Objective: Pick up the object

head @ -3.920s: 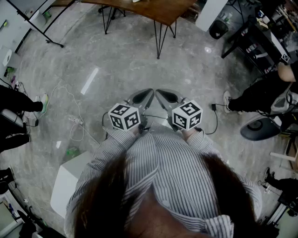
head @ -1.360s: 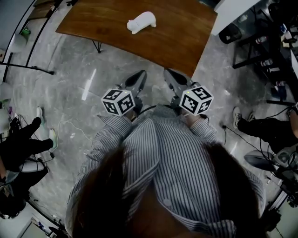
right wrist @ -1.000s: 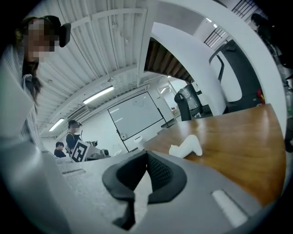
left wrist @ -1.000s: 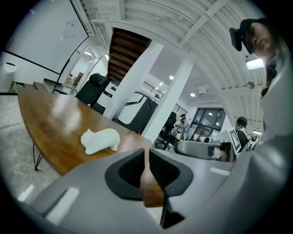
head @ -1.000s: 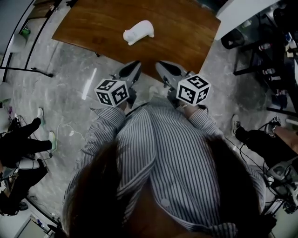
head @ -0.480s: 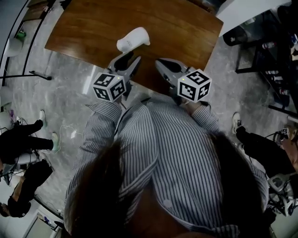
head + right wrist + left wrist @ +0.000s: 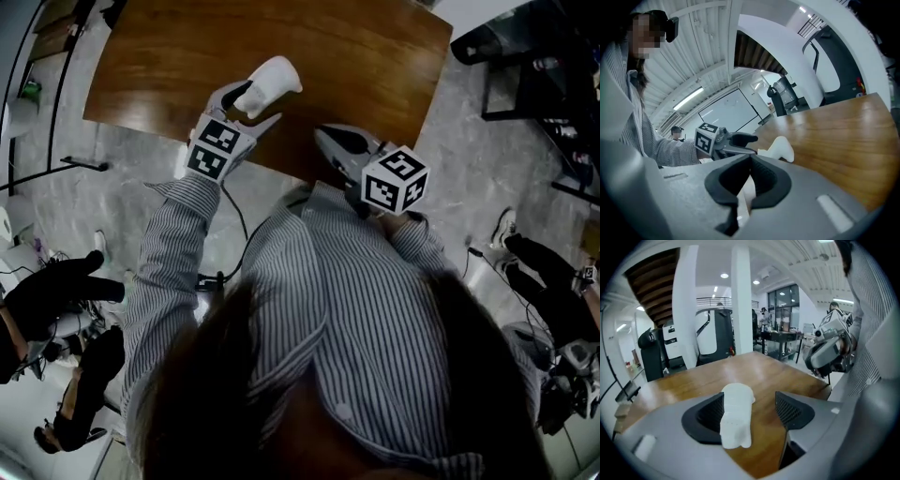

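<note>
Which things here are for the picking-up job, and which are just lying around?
For the job:
- white animal-shaped figurine
- brown wooden table under it
- left gripper, jaws opening, with the figurine between them

Just around:
- right gripper, jaws together, holding nothing
- black metal frame
- bystander's white shoe on the grey floor

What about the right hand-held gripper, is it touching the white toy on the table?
Apart. The head view shows a strip of bare wooden table between the right hand-held gripper and the white toy.
</note>
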The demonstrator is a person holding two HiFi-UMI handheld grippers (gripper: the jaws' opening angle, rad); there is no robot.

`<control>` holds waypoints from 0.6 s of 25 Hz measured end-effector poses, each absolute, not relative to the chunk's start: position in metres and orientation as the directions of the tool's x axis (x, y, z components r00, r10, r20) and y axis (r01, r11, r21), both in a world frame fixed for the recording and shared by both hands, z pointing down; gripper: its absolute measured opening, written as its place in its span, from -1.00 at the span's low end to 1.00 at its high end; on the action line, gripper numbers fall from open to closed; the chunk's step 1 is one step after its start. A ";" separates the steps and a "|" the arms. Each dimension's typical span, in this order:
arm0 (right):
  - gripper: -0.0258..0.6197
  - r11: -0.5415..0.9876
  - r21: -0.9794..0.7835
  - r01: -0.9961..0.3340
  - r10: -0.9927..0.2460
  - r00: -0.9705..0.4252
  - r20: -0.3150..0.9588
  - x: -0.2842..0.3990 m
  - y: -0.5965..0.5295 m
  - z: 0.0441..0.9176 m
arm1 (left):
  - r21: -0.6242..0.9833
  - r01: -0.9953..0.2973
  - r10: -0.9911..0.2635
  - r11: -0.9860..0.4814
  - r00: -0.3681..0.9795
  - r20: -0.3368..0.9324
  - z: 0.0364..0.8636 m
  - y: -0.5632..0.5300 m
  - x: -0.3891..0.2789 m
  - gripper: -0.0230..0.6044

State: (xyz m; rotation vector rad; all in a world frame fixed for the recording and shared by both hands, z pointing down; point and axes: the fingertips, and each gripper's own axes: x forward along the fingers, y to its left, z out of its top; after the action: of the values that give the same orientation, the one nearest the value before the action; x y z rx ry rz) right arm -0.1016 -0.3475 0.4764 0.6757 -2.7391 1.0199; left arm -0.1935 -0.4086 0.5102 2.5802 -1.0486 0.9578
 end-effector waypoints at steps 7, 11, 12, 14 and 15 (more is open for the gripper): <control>-0.92 0.596 -0.629 -0.499 -0.377 -0.866 0.330 -0.089 -0.329 0.506 | -0.021 -0.614 -0.405 -0.789 0.495 0.769 0.562 -0.431 -0.206 0.38; -0.92 0.528 -0.659 -0.537 -0.404 -0.841 0.361 -0.078 -0.327 0.521 | 0.008 -0.575 -0.346 -0.818 0.502 0.793 0.581 -0.444 -0.200 0.44; -0.92 0.515 -0.663 -0.543 -0.410 -0.835 0.366 -0.076 -0.328 0.523 | 0.014 -0.572 -0.337 -0.820 0.503 0.796 0.583 -0.448 -0.199 0.44; -0.92 0.495 -0.670 -0.553 -0.420 -0.827 0.372 -0.073 -0.329 0.526 | 0.024 -0.568 -0.322 -0.822 0.499 0.805 0.586 -0.453 -0.197 0.45; -0.92 0.488 -0.673 -0.556 -0.424 -0.825 0.374 -0.071 -0.330 0.528 | 0.028 -0.566 -0.313 -0.824 0.495 0.811 0.588 -0.455 -0.196 0.45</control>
State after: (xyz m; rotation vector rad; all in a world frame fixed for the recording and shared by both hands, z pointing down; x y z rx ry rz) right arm -0.0715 -0.3298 0.5280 0.8539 -2.5710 1.2515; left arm -0.1964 -0.4552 0.5882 2.4515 -0.7423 1.2416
